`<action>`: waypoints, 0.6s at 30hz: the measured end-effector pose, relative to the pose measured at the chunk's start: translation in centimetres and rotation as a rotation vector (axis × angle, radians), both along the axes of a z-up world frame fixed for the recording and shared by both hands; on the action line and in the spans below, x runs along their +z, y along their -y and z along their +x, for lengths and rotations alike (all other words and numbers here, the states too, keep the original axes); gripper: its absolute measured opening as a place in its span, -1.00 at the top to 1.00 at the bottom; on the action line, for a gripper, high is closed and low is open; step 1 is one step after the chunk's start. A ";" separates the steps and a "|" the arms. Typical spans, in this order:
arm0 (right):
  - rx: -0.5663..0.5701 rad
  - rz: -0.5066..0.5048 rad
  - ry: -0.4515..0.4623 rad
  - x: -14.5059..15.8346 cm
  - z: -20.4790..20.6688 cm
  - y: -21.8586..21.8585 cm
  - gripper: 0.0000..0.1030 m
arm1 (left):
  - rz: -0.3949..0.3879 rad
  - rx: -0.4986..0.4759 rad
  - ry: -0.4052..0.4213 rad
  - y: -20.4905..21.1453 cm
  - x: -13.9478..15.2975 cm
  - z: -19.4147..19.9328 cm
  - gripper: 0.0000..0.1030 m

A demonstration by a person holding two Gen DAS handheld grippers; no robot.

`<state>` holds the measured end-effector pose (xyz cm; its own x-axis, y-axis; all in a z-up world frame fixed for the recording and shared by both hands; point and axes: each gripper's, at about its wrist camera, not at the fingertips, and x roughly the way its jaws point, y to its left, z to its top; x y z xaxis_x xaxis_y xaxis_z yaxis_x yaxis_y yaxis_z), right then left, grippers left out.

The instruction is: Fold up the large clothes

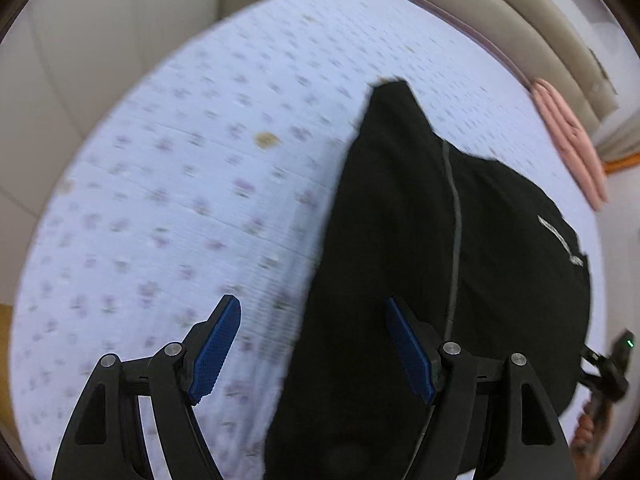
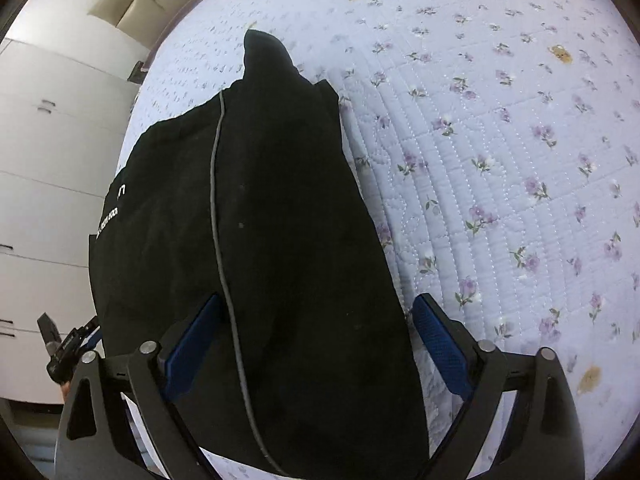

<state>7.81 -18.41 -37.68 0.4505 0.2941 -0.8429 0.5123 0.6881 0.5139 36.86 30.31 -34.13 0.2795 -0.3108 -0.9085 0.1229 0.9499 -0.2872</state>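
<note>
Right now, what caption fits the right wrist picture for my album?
Open right gripper above a black garment on a flowered quilt.

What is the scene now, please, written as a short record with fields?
surface: bed with floral quilt
garment: black garment lying on the quilt, gray cord running along it
left gripper: open, above the garment's edge, holding nothing
right gripper: open, fingers either side of the garment
other: pink cloth at the bed's edge
</note>
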 end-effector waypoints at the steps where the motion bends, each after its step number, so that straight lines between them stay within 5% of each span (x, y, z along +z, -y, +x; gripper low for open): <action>1: 0.009 -0.002 0.001 -0.1 0.1 0.0 -0.95 | -0.028 -0.035 -0.018 0.4 -0.5 0.2 -0.48; 8: 0.060 0.092 0.016 -2.0 2.3 -0.3 -1.00 | -0.141 -0.051 -0.058 0.9 -2.7 1.8 -0.48; 18: 0.210 0.093 0.052 -2.4 4.4 -2.7 -1.00 | -0.397 -0.072 -0.205 -0.3 -5.6 3.0 -0.50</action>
<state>12.22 -15.67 -40.06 0.4136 0.4614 -0.7849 0.3341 0.7251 0.6022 39.84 30.66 -39.69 0.0710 -0.6585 -0.7492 0.0866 0.7524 -0.6530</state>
